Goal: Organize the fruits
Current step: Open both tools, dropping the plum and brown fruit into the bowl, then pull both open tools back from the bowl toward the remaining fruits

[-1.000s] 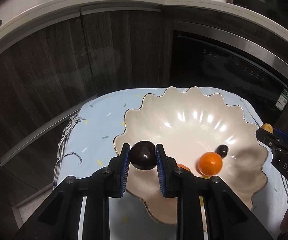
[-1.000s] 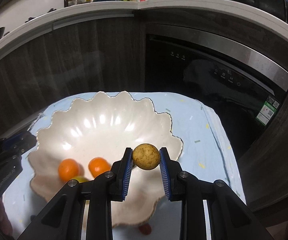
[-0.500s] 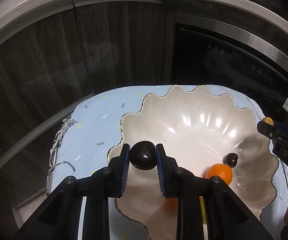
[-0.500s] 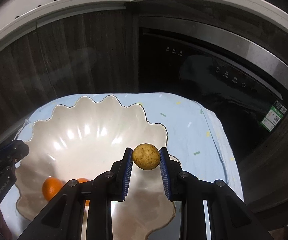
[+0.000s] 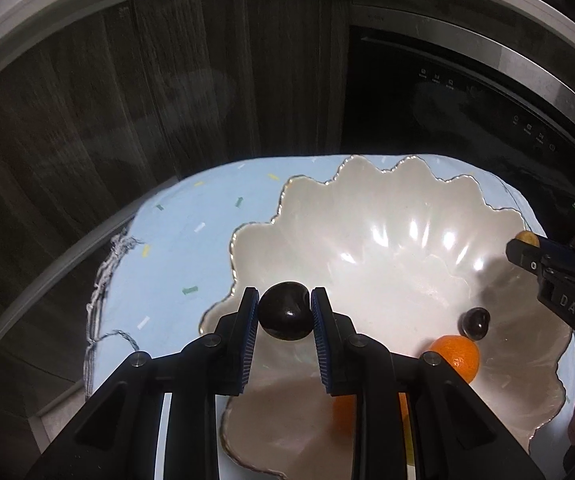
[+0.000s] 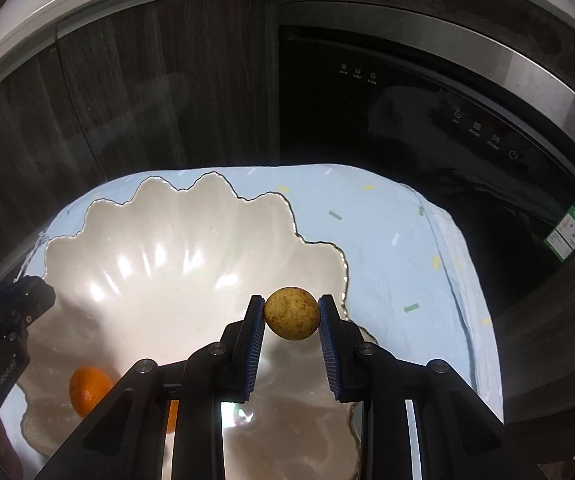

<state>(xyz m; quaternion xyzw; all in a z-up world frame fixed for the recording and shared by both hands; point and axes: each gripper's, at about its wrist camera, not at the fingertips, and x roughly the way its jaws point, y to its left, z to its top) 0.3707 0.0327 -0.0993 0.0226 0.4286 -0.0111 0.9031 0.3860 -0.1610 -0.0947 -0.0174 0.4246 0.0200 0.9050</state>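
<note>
A white scalloped bowl (image 5: 387,200) (image 6: 191,216) sits on a light blue cloth (image 5: 191,240) (image 6: 387,240). My left gripper (image 5: 285,316) is shut on a dark plum (image 5: 285,316) above the bowl's left rim. My right gripper (image 6: 291,314) is shut on a speckled yellow-brown round fruit (image 6: 291,314) above the bowl's right rim; it also shows in the left wrist view (image 5: 527,237). In the bowl lie an orange (image 5: 457,360) (image 6: 87,388), a second orange (image 5: 343,412) partly hidden by my fingers, and a small dark fruit (image 5: 476,322).
Dark wood cabinet doors (image 5: 127,120) and a black built-in appliance (image 6: 427,100) stand behind the cloth-covered surface. The cloth's frayed edge (image 5: 103,272) hangs at the left. The left gripper shows at the left edge of the right wrist view (image 6: 11,320).
Both grippers have moved forward over the bowl, each still holding its fruit. The bowl and the fruits in it now sit lower and closer in both views.
</note>
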